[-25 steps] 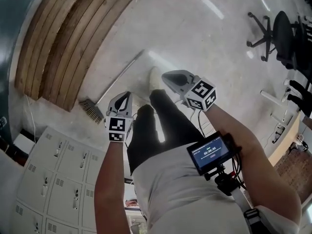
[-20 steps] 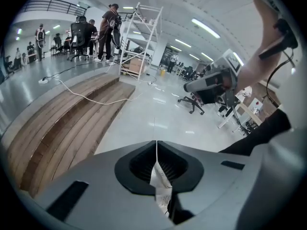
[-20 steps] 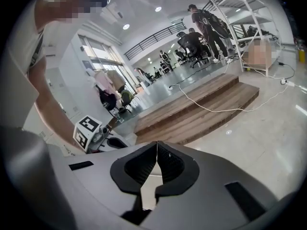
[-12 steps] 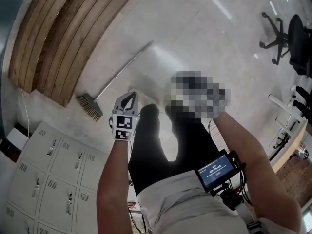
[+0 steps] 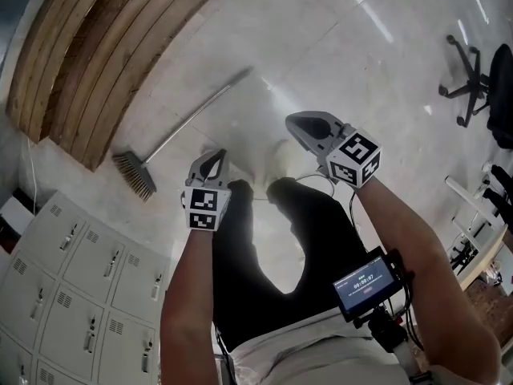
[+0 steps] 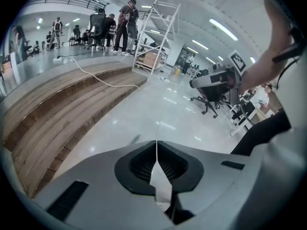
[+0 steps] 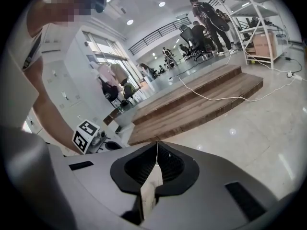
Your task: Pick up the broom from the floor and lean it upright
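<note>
The broom [image 5: 188, 122] lies flat on the floor [image 5: 337, 46]. Its bristle head is just beside the wooden steps [image 5: 96, 62] and near the lockers [image 5: 72, 279]. The left gripper [image 5: 216, 156] hovers near the handle without touching it, its 2 jaws pressed together on nothing. The right gripper [image 5: 293, 122] is farther off, its jaws also closed and empty.

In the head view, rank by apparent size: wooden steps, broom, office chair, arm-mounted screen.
1. wooden steps, by far largest.
2. broom, long but thin.
3. office chair and screen look alike: the chair is far and cut by the frame edge, the screen near the camera, so unranked.
</note>
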`<state>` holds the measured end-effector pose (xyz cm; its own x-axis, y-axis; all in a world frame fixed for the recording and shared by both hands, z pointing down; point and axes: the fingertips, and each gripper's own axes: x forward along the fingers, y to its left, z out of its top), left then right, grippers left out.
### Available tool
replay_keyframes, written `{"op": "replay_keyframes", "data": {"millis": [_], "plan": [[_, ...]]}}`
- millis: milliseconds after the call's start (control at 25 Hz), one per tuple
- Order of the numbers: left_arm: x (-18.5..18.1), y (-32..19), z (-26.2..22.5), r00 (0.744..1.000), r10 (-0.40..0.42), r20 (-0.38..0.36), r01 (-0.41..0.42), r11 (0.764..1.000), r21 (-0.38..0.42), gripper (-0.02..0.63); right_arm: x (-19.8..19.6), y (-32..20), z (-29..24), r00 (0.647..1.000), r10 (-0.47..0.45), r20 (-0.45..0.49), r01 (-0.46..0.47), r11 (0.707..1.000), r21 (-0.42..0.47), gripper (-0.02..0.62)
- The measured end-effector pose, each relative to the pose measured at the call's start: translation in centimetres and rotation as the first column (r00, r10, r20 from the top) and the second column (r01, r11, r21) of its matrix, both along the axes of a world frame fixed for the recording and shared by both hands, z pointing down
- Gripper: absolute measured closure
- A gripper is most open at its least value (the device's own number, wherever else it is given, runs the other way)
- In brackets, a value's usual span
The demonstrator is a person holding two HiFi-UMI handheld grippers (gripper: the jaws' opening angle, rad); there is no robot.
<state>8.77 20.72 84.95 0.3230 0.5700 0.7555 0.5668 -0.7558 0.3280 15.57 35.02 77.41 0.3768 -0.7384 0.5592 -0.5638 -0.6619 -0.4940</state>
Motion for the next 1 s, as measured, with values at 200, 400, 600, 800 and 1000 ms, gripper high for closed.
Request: {"op": "replay_keyframes", "data": {"millis": [200, 400, 600, 800, 1000], "plan": [[0.9, 1.2, 5.7, 1.0, 0.006, 0.002, -0.006, 1.0, 0.029, 0.594, 0.8, 2.1, 4.0, 1.0, 0.009, 0.007, -0.009, 1.0, -0.006, 0.579], [2.6, 0.6, 11.4, 1.0, -0.016, -0.004, 0.016, 0.997, 0.071, 0.594, 2.0, 3.9, 8.8, 1.0, 0.016, 0.006, -0.016, 0.999, -0.028, 0.58], [3.8, -0.1, 17.7, 1.0, 0.014, -0.005, -0.014, 0.993, 0.117, 0.594, 3.9, 3.5, 12.2, 0.999, -0.043, -0.032, 0.042, 0.998, -0.037, 0.58], [5.3, -2.1, 25.0, 0.991, 0.134, 0.008, -0.132, 0.958, 0.253, 0.592, 6.3, 3.0, 15.3, 0.994, -0.082, -0.075, 0.078, 0.996, -0.05, 0.578], [7.0, -2.7, 31.6, 0.953, 0.293, 0.076, -0.3, 0.88, 0.369, 0.582, 8.4, 4.1, 17.9, 0.99, -0.095, -0.104, 0.086, 0.993, -0.086, 0.578]]}}
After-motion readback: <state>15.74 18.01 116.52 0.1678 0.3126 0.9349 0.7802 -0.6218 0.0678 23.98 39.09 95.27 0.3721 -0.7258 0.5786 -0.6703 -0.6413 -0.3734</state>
